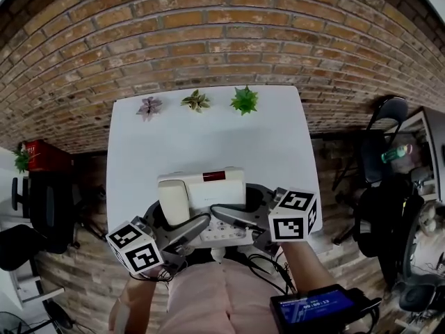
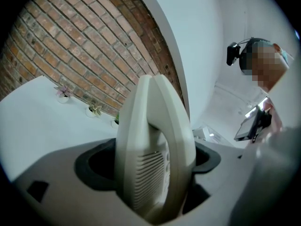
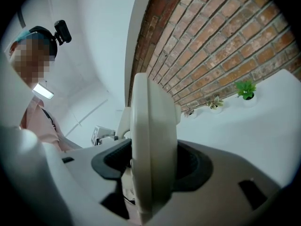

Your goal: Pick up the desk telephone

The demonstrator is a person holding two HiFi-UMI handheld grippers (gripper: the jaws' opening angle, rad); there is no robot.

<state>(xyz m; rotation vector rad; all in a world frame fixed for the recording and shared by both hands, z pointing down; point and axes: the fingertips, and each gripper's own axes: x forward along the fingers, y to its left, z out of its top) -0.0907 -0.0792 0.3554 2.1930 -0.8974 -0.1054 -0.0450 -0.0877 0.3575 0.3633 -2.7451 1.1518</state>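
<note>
The cream desk telephone (image 1: pixel 201 197), with its handset on the left and a dark red display strip on top, is held off the white table (image 1: pixel 208 134) near the table's front edge. My left gripper (image 1: pixel 182 232) is shut on the phone's left front side and my right gripper (image 1: pixel 235 220) on its right front side. In the left gripper view the phone's edge (image 2: pixel 153 140) stands upright, clamped between the dark pads of that gripper (image 2: pixel 155 175). The right gripper view shows the phone's other edge (image 3: pixel 150 126) pinched in the right gripper (image 3: pixel 148 173) in the same way.
Three small potted plants (image 1: pixel 197 101) stand in a row along the table's far edge, in front of a brick wall (image 1: pixel 208 33). Dark chairs (image 1: pixel 42 211) stand to the left and a chair (image 1: pixel 386 113) to the right. A screen device (image 1: pixel 316 308) sits at the person's waist.
</note>
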